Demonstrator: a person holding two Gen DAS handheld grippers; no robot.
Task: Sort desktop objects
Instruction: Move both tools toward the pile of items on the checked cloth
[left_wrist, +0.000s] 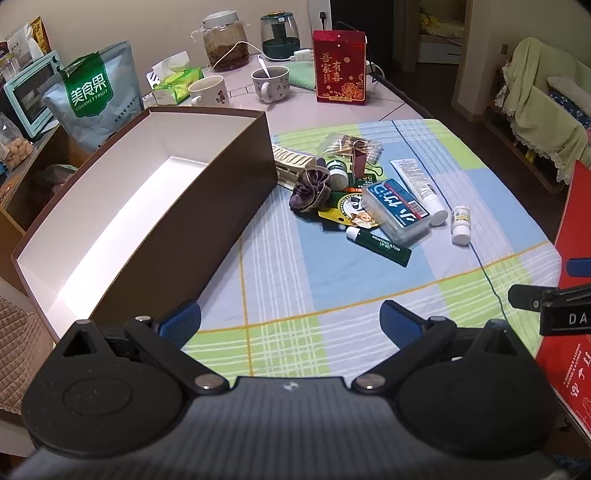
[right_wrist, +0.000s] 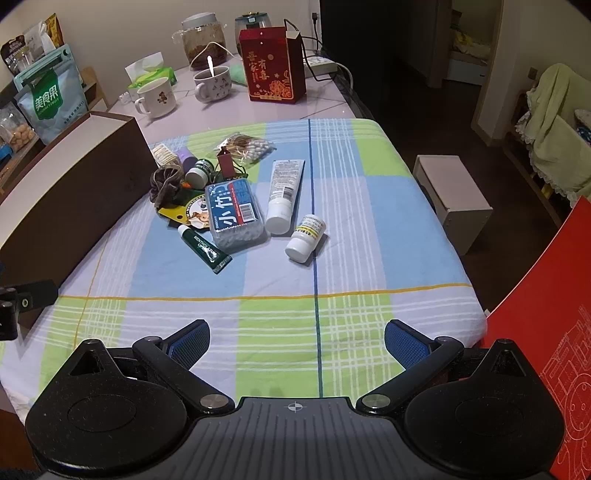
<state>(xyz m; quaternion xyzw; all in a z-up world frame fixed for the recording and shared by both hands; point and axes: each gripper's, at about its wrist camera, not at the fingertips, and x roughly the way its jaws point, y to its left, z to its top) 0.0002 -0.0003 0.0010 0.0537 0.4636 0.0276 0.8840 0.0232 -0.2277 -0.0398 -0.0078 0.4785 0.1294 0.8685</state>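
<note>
A: Status? Both grippers?

B: Left gripper (left_wrist: 290, 319) has jaws spread wide, nothing in it, hanging over the checked cloth (left_wrist: 332, 295). Right gripper (right_wrist: 297, 341) is the same: wide apart, empty.

A: Where's the stuff?

B: Heaped on the cloth, approx 12 o'clock from the right gripper. White pill bottle (right_wrist: 306, 238) sits alone on its side at the pile's 4 o'clock. White tube (right_wrist: 283, 194) next to it. Clear swab box w/ blue label (right_wrist: 234, 216) in the middle, green lip-balm tube (right_wrist: 205, 249) at 7 o'clock, brown scrunchie (right_wrist: 166, 182) at 10 o'clock. Brown box (left_wrist: 147, 206) at the pile's 9 o'clock, white inside; I see nothing in the part that shows.

A: Risks?

B: Pile's tight. Swab box leans on the yellow card (right_wrist: 177, 214) and touches the tube, so grabbing one prob drags its neighbours. The bottle is round and lying down, so it could roll off toward the cloth's right edge if nudged. The balm lies flat, so fingers may snag the cloth. Box wall is tall, so a low carry could clip the rim.
</note>
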